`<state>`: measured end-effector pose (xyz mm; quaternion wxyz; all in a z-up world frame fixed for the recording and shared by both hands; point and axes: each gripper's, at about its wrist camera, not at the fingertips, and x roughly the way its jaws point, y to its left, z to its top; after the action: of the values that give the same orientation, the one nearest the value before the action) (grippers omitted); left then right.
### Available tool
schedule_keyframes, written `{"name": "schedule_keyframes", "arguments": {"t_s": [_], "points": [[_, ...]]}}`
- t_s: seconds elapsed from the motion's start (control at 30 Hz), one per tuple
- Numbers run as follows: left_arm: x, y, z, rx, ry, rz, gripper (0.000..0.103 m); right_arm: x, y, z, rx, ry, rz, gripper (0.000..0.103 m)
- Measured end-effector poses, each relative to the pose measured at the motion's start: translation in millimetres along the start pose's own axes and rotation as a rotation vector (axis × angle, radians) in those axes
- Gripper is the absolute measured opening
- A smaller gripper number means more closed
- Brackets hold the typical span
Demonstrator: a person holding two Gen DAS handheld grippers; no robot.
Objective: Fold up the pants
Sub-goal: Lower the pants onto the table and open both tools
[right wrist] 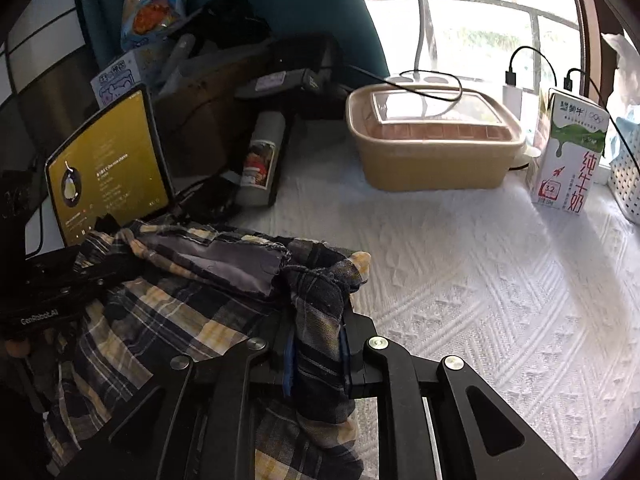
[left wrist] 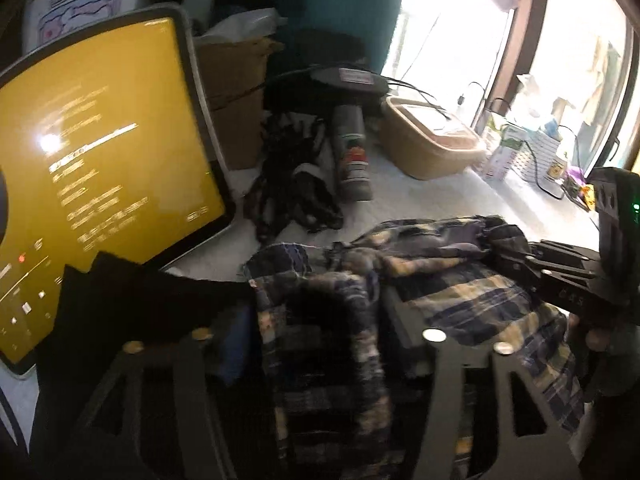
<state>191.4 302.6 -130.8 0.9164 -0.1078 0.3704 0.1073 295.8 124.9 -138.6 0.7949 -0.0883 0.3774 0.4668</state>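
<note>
The plaid pants (left wrist: 460,288) are navy, yellow and grey and lie bunched on the white quilted surface (right wrist: 500,280). My left gripper (left wrist: 320,344) is shut on a fold of the pants close to the lens. My right gripper (right wrist: 318,356) is shut on another bunch of the pants (right wrist: 192,308), with cloth pinched between its blue pads. The right gripper also shows at the right of the left wrist view (left wrist: 516,264), gripping the far edge of the cloth. The left gripper shows at the left of the right wrist view (right wrist: 88,276), also on the cloth.
A tablet with a yellow screen (left wrist: 100,168) stands at the left. A spray can (right wrist: 262,160), a black tangle of cords (left wrist: 296,188), a tan lidded box (right wrist: 432,136), a milk carton (right wrist: 568,156) and a white perforated basket (right wrist: 628,180) line the back. Window behind.
</note>
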Motion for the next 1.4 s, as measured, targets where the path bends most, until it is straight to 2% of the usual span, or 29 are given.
{"name": "schedule_keyframes", "arguments": {"t_s": [0.03,0.1,0.2,0.53,0.67,0.73,0.8,0.97,1.27,1.4], "points": [[-1,0,0,0.006,0.001,0.01,0.065,0,0,0,-0.006,-0.002,-0.014,0.026],[-8,-2,-1,0.039,-0.004,0.047,0.066,-1,-1,0,-0.005,-0.002,-0.036,0.04],[-20,-5,-5,0.083,-0.025,0.118,0.066,-8,-5,1,-0.002,-0.011,-0.067,0.055],[-45,3,-13,0.059,-0.048,0.154,0.069,-34,-2,-14,-0.01,-0.021,-0.101,0.058],[-55,2,-15,0.037,-0.062,0.152,0.082,-44,-1,-22,-0.011,-0.024,-0.113,0.06],[-64,3,-17,0.018,-0.08,0.15,0.083,-51,0,-26,-0.013,-0.03,-0.118,0.065],[-75,3,-19,-0.014,-0.107,0.134,0.083,-57,2,-29,-0.017,-0.036,-0.124,0.07],[-105,-9,-28,-0.074,-0.187,0.07,0.09,-78,6,-38,-0.034,-0.056,-0.155,0.072],[-116,-50,-51,-0.027,-0.172,0.005,0.091,-128,13,-57,-0.061,-0.102,-0.208,0.073],[-126,-72,-58,-0.005,-0.2,-0.035,0.091,-153,16,-67,-0.068,-0.13,-0.245,0.073]]}}
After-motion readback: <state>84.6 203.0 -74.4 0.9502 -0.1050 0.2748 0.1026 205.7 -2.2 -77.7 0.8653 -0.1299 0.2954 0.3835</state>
